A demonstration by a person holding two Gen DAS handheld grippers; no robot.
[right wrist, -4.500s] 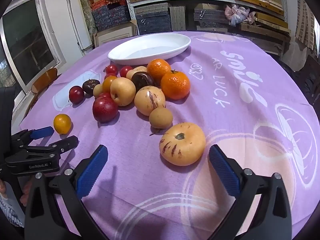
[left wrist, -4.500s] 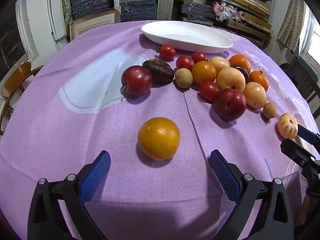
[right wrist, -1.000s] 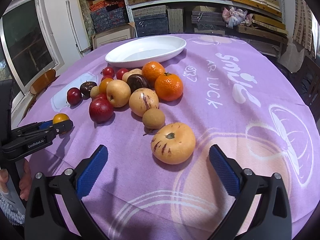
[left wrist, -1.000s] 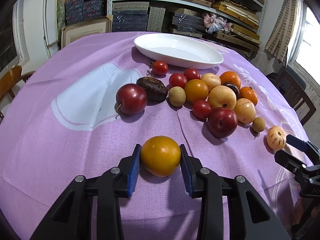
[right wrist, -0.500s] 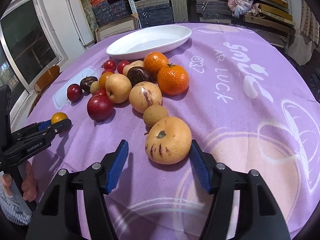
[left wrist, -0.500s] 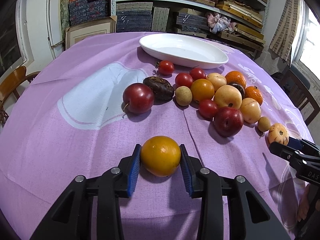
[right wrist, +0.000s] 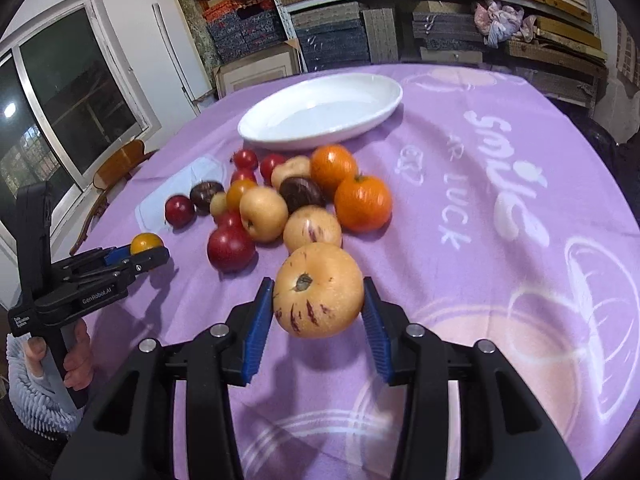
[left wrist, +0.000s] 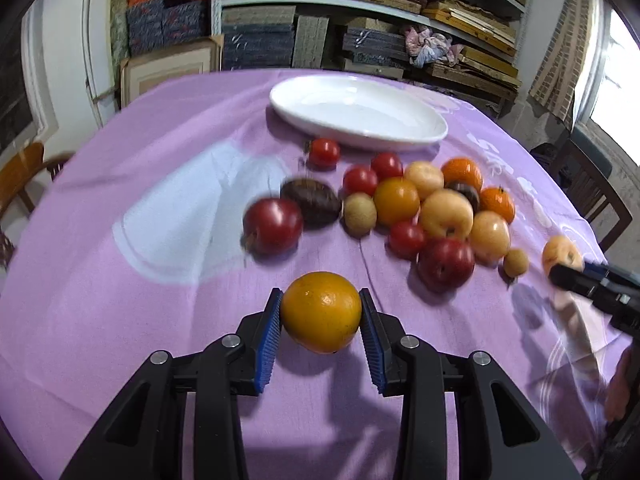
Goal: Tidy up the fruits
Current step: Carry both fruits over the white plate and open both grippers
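Fruit-gathering is at the pick-up stage, judging by the white oval dish point(right wrist: 320, 110) that sits bare at upper centre of both views while the pile of tomatoes, plums and oranges point(left wrist: 404, 204) lies on the purple-clothed surface point(right wrist: 460, 280) just below it.

In the left wrist view, the left gripper point(left wrist: 320, 320) has its blue fingers point(left wrist: 269, 332) clamped on a yellow-orange fruit point(left wrist: 321, 312) at lower centre of the frame, pads pressed to both sides, with a shadow under it.

In the right wrist view, the right gripper point(right wrist: 319, 312) is closing on a pale streaked melon-like fruit point(right wrist: 319, 290) at lower centre; its fingers point(right wrist: 256, 324) touch the fruit's flanks, stem scar turned toward the camera. The fruit appears clear of the cloth, with its shadow below. A hand point(right wrist: 76, 356) grips the left tool's handle at lower left.

Next, each fruit likely needs carrying up the frame, over the pile, to the dish. That calls for enough height to clear the heaped fruit, a firm but gentle squeeze, and staggered approaches so the two tools do not meet above the rim.
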